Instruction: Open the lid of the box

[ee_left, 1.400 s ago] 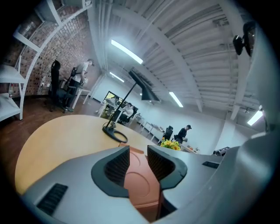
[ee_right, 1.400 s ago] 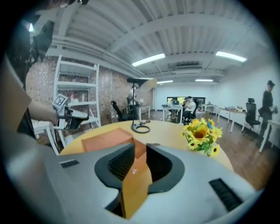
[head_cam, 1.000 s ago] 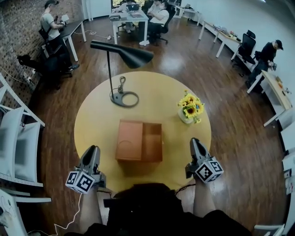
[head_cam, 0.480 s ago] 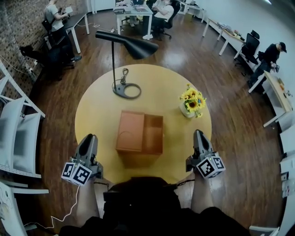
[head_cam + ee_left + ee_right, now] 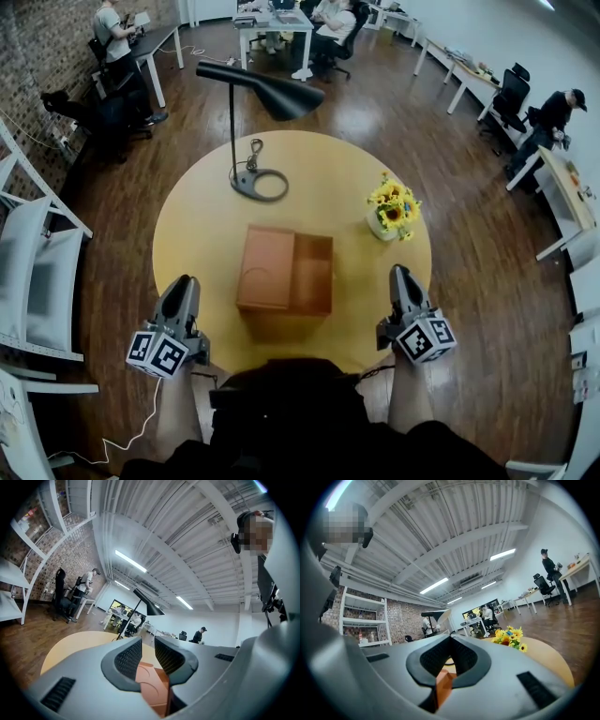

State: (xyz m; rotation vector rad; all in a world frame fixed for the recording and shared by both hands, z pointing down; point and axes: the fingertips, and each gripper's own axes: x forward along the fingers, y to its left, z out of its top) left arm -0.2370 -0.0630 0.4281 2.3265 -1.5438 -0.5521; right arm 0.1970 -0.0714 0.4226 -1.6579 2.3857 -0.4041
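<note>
A brown box (image 5: 312, 277) sits at the middle of the round yellow table (image 5: 197, 234). Its flat lid (image 5: 265, 267) lies over the left part, and the right part shows a darker open inside. My left gripper (image 5: 185, 281) hovers at the table's near left edge, well apart from the box, its jaws drawn close with nothing between them. My right gripper (image 5: 398, 272) is at the near right edge, also apart from the box and shut on nothing. Past the left gripper (image 5: 148, 641) a corner of the box (image 5: 152, 686) shows low between its jaws. The right gripper (image 5: 450, 637) frames the box (image 5: 443, 686) the same way.
A black desk lamp (image 5: 253, 94) stands at the table's far left on a ring base (image 5: 260, 184). A pot of yellow flowers (image 5: 392, 214) is to the right of the box. White chairs (image 5: 37, 281) stand left of the table, and people sit at desks across the room.
The head view has shifted slightly, so the table and box sit a little lower in the picture. My left gripper has drifted slightly left. The box has not moved.
</note>
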